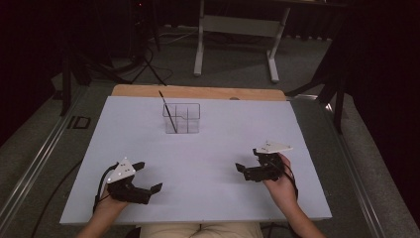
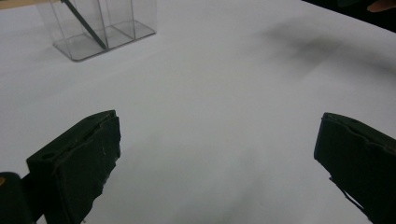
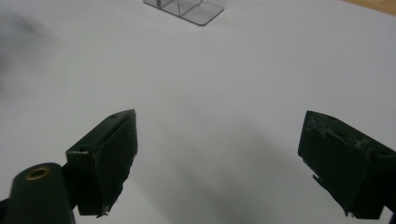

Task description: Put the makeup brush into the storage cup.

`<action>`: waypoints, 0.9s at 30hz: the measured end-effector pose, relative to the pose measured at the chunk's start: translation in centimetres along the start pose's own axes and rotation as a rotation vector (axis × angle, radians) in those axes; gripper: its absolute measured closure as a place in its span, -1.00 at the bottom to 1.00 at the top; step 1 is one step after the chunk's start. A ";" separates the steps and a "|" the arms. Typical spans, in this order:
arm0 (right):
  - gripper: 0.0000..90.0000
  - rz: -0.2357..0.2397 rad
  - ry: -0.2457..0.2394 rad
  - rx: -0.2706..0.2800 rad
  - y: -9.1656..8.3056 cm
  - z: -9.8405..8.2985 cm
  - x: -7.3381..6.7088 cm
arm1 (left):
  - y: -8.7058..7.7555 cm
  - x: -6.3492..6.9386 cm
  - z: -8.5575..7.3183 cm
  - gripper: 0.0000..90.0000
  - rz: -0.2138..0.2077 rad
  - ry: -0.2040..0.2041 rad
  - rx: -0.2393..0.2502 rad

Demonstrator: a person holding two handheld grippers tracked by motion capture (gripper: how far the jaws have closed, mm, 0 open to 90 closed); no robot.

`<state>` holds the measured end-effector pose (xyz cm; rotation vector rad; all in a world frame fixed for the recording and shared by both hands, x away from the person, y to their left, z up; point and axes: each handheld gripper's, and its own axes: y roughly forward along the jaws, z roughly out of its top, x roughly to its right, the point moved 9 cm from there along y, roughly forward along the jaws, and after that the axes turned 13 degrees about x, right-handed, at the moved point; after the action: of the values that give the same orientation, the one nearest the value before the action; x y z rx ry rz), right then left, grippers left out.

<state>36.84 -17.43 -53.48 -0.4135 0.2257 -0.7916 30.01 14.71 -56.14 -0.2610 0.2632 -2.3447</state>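
I had both grippers low in the high view, each with its jaws spread wide and nothing between them. The left gripper point(image 1: 146, 177) sat at the lower left of the white table point(image 1: 208, 198), the right gripper point(image 1: 247, 167) at the lower right, the two well apart.

What I was working toward stood above them in the upper middle of the frame: the clear organiser point(image 1: 182, 118), a see-through box with compartments, and in its left compartment a thin dark stick point(image 1: 169, 113), possibly a pen or brush, I could not tell which. Its long axis ran steeply, lower end on the box floor, upper end leaning up and to the left past the rim.

In the left gripper view the organiser point(image 2: 100, 28) showed at the upper left with the stick point(image 2: 84, 23) slanting inside it; in the right gripper view only its base corner point(image 3: 187, 9) showed at the top edge.

I judged the two grippers roughly equally far from the box, the left perhaps a little better placed since the stick sat on the left side.
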 end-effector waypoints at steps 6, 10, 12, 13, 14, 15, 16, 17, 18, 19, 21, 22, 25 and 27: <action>-0.73 0.002 0.002 -0.005 0.1 -0.2 -0.1 | 0.0 -0.6 -0.2 -0.97 0.003 -0.044 0.012; -0.73 0.002 0.001 -0.006 0.2 -0.2 -0.1 | 0.0 -0.6 0.0 -0.97 0.005 -0.053 0.028; -0.73 0.003 0.002 -0.007 0.1 -0.2 -0.1 | 0.0 -0.5 0.0 -0.97 -0.001 -0.056 0.031; -0.73 0.002 0.000 -0.007 0.1 -0.2 -0.1 | 0.1 -0.2 0.1 -0.97 -0.009 -0.050 0.031; -0.73 0.000 -0.005 -0.007 0.1 -0.3 -0.1 | 0.2 -0.1 0.1 -0.97 -0.008 -0.054 0.036; -0.73 -0.002 -0.007 -0.008 0.1 -0.3 -0.1 | 0.2 0.0 0.2 -0.97 -0.006 -0.051 0.034; -0.73 -0.003 -0.008 -0.010 0.1 -0.3 0.0 | 0.2 0.1 0.2 -0.97 -0.004 -0.048 0.035; -0.73 -0.001 -0.005 -0.010 0.1 -0.3 0.0 | 0.2 0.1 0.3 -0.97 -0.005 -0.045 0.036; -0.73 -0.001 -0.005 -0.010 0.1 -0.3 0.0 | 0.2 0.1 0.2 -0.97 -0.006 -0.041 0.032; -0.73 -0.003 -0.010 -0.010 0.1 -0.3 0.0 | 0.2 0.2 0.2 -0.97 -0.005 -0.038 0.031; -0.73 -0.001 -0.005 -0.010 0.1 -0.3 0.0 | 0.2 0.2 0.2 -0.97 -0.003 -0.034 0.026; -0.73 -0.003 -0.009 -0.012 0.1 -0.3 0.0 | 0.2 0.2 0.2 -0.97 0.000 -0.032 0.026; -0.73 -0.002 -0.006 -0.012 0.2 -0.4 0.0 | 0.2 0.1 0.2 -0.97 0.003 -0.034 0.025; -0.70 -0.005 -0.008 -0.013 0.2 -0.3 0.1 | 0.2 0.0 0.1 -0.97 0.013 -0.028 0.015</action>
<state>36.90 -17.50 -53.87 -0.4296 0.2224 -0.7935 30.15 14.57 -56.13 -0.2836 0.2326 -2.3280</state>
